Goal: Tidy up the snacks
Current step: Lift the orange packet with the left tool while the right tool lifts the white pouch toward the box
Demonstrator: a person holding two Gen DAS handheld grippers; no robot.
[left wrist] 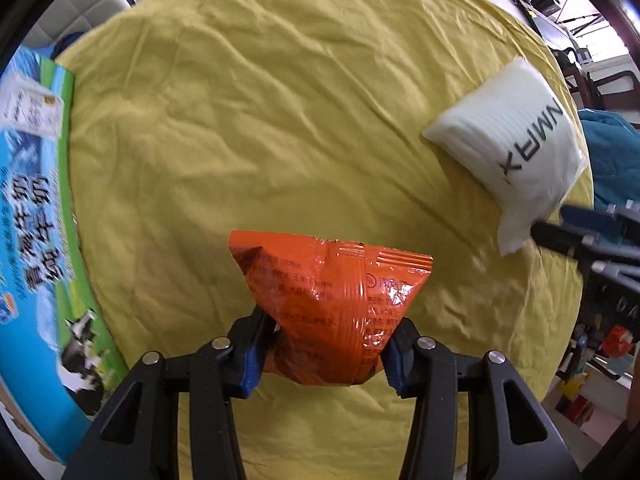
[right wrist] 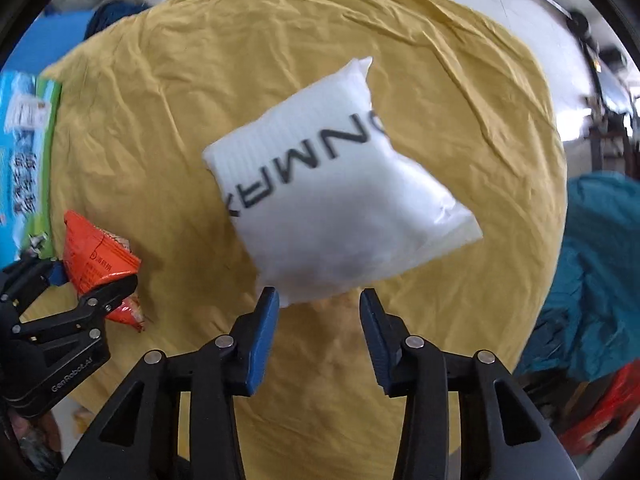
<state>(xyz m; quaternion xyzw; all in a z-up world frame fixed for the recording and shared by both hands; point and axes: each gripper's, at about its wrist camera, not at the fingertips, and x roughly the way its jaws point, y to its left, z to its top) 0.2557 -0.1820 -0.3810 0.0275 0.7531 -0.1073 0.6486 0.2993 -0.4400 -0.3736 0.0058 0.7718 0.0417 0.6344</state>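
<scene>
Through your left wrist camera, your left gripper (left wrist: 326, 354) clamps the crinkled orange foil snack packet (left wrist: 332, 308) above the wrinkled yellow cloth (left wrist: 260, 120); a blue-green printed milk carton box (left wrist: 36, 200) lies at left. Through your right wrist camera, your right gripper (right wrist: 319, 334) stands spread, its left pad touching the puffy white plastic snack bag (right wrist: 336, 200), which sits mid-cloth.

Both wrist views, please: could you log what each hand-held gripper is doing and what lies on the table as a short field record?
surface: table under a yellow cloth
left hand-held gripper: shut on the orange snack bag
right hand-held gripper: open, just behind the white packet, not gripping it
white packet: lies on the cloth, black lettering
left edge: blue-green milk carton box
</scene>
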